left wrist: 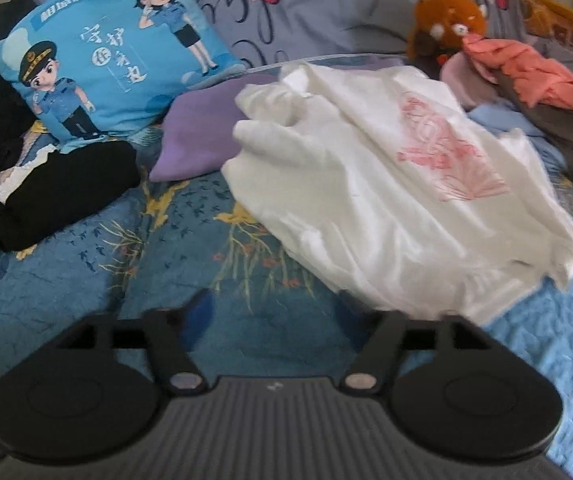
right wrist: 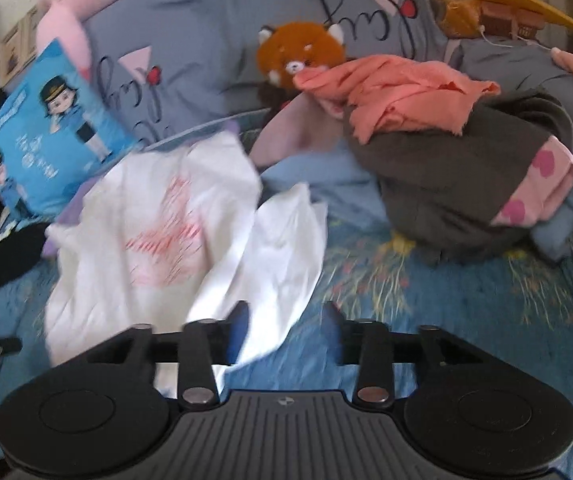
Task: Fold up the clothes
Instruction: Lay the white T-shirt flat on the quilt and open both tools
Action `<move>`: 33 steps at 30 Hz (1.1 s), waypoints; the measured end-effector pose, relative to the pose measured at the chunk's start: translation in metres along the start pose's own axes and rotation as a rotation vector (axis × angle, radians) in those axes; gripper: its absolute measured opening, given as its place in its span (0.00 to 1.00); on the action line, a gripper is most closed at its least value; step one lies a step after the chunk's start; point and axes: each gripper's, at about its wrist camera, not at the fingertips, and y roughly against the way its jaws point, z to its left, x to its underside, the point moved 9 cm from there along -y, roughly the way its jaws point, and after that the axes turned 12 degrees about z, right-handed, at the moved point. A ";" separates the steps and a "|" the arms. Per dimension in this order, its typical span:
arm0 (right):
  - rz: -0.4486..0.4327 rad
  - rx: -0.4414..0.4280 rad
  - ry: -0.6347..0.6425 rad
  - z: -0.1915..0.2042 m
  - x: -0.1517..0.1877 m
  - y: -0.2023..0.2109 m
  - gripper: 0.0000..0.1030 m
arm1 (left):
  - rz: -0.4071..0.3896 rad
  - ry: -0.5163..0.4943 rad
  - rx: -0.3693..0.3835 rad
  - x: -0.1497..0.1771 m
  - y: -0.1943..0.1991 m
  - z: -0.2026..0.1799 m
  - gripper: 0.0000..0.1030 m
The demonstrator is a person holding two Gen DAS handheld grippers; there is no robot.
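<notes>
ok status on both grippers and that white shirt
Left gripper open, empty. Right gripper open, empty. White shirt crumpled on the bedspread, unfolded. Purple cloth tucked under its far edge.

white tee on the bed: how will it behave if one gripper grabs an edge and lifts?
Likely floppy: the white tee lies crumpled in soft folds, so it should drape and bunch. Probably light; the fabric looks thin. It may drag across the quilt, and both grippers, left and right, are open and empty.
</notes>
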 end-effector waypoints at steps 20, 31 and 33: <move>0.031 0.056 -0.144 -0.035 -0.069 -0.087 0.02 | -0.057 0.150 0.114 -0.036 -0.062 0.024 0.96; -0.062 0.377 -0.250 -0.117 -0.043 0.006 0.01 | -0.041 0.114 0.089 -0.025 -0.061 0.014 0.96; 0.001 0.365 -0.288 -0.128 -0.030 -0.007 0.01 | -0.041 0.115 0.083 -0.024 -0.058 0.014 0.96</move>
